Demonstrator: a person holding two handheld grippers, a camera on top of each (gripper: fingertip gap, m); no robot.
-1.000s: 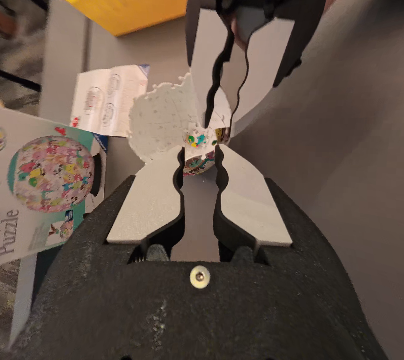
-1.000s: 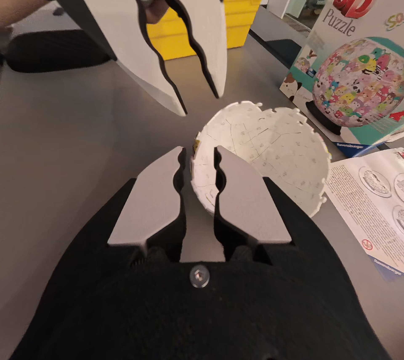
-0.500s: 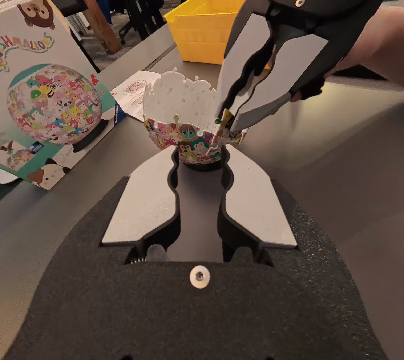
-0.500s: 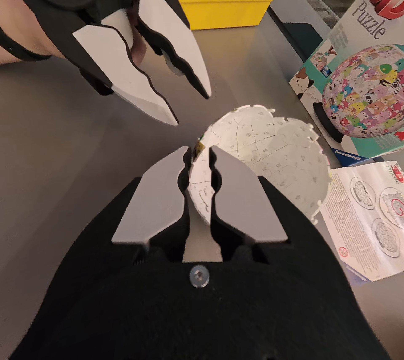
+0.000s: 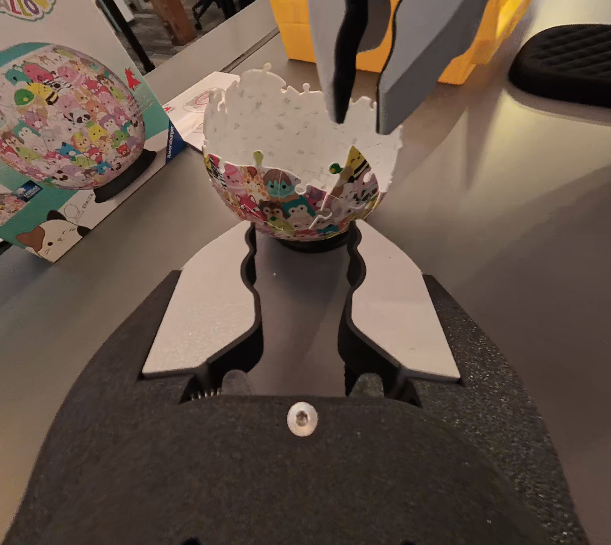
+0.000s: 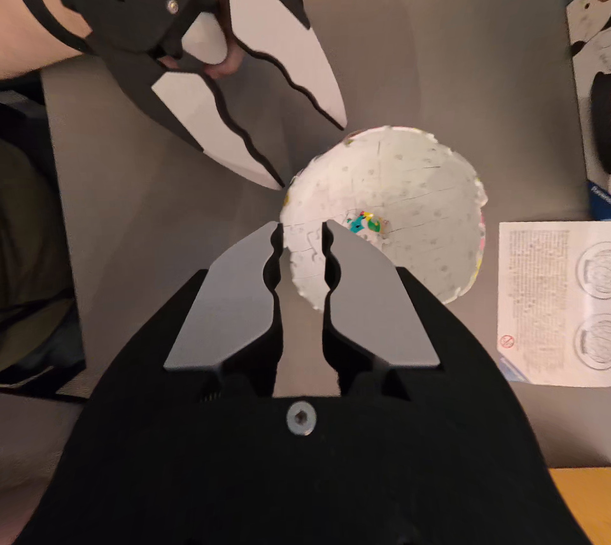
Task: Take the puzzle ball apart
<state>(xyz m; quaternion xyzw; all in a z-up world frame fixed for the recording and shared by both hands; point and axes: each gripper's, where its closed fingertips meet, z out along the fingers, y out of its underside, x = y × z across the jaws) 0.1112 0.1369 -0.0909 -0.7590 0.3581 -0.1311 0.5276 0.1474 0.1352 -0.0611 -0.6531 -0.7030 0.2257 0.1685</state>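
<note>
The puzzle ball (image 5: 291, 192) is a half shell, colourful outside and white inside, on a black stand (image 5: 310, 245) on the grey table. From above it is a white bowl (image 6: 396, 198) with a loose colourful piece (image 6: 367, 225) inside. My left gripper (image 5: 302, 230) is open and empty, its tips on either side of the stand; it also shows in the right wrist view (image 6: 310, 155). My right gripper (image 6: 302, 228) is open and straddles the shell's jagged rim from above, one finger outside, one inside. In the left wrist view it (image 5: 362, 124) hangs over the far right rim.
The puzzle box (image 5: 66, 132) stands left of the ball, and shows at the right edge from above (image 6: 595, 99). A printed leaflet (image 6: 555, 307) lies beside the shell. A yellow bin (image 5: 297, 16) and a black pad (image 5: 568, 66) sit behind. My right fingertips sit around 6 centimetres from my left ones. My left gripper's tips are some 7 centimetres from the white bowl (image 6: 396, 198).
My right gripper has swung over the shell, now looking straight down, and its jaws have widened. My left gripper has come closer and lower to the stand, jaws wider apart.
</note>
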